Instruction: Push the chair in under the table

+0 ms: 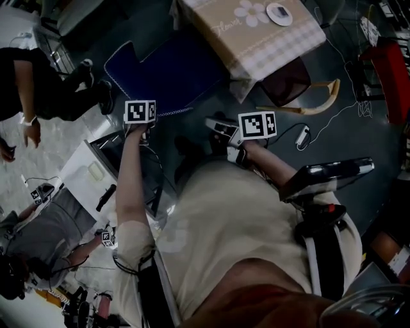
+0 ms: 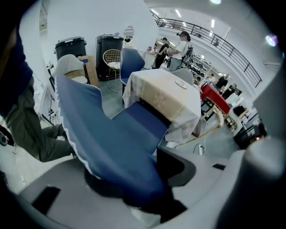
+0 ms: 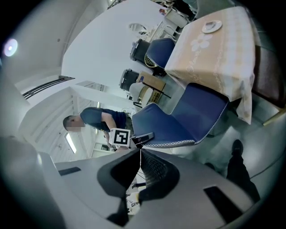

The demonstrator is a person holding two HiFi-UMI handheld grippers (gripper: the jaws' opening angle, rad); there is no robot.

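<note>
Blue chair is standing at the cloth-covered table's edge; left gripper is clamping its backrest, while right gripper is hovering alongside, jaws pressed together, empty.

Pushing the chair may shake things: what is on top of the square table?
A beige flower-print tablecloth and one small round white plate. The cloth hides the tabletop itself.
</note>
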